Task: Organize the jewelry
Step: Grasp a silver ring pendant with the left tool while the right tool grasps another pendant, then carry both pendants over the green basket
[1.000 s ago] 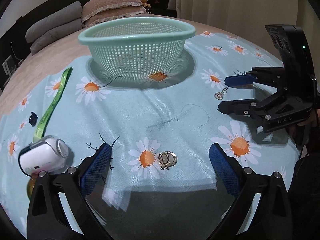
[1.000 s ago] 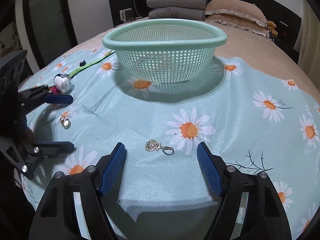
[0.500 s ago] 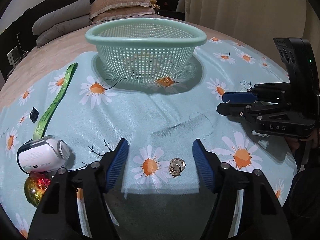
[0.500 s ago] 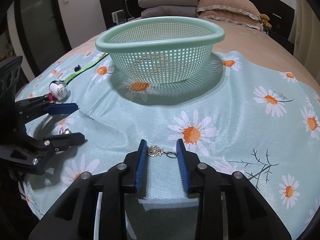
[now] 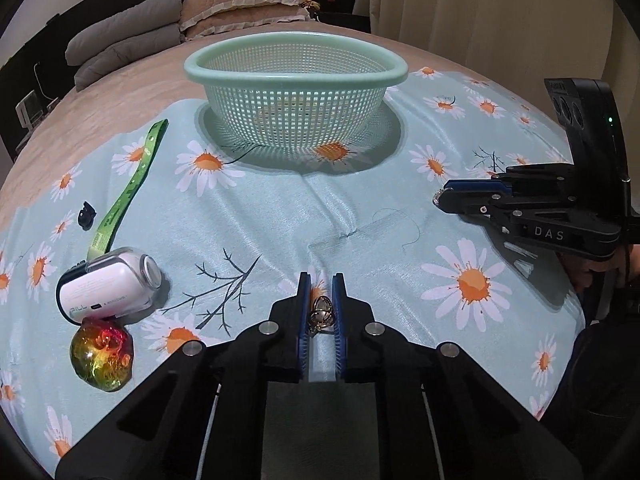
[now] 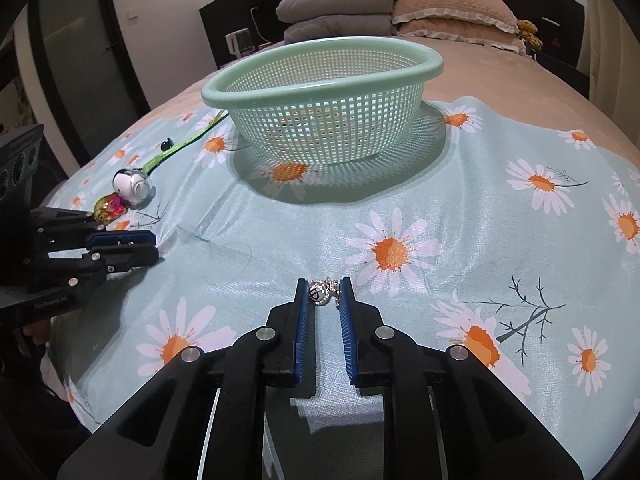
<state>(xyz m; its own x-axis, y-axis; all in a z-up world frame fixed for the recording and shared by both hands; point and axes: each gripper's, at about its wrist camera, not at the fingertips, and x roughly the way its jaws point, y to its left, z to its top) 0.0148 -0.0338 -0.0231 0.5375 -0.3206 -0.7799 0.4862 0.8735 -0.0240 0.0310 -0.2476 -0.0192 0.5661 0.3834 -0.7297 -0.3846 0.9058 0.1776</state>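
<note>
A gold ring (image 5: 321, 316) sits between the blue pads of my left gripper (image 5: 321, 280), whose jaws are closing on it just above the daisy cloth. My right gripper (image 6: 324, 286) has its jaws closing on a silver charm (image 6: 319, 294) with a small ring at its tips. In the left wrist view the right gripper (image 5: 442, 199) shows at the right, the charm glinting at its tip. In the right wrist view the left gripper (image 6: 152, 246) shows at the left. The mint mesh basket (image 5: 296, 74) (image 6: 320, 76) stands beyond both.
On the left of the cloth lie a white capsule device (image 5: 110, 282), a shiny red-gold ball (image 5: 102, 354), a green strap (image 5: 130, 188) and a small black clip (image 5: 86, 214). Pillows (image 6: 452, 12) and folded grey bedding (image 6: 334, 10) are at the bed's head.
Both grippers went from wide open to nearly closed, the left around the gold ring, the right around the silver charm. Neither hand shifted much.
</note>
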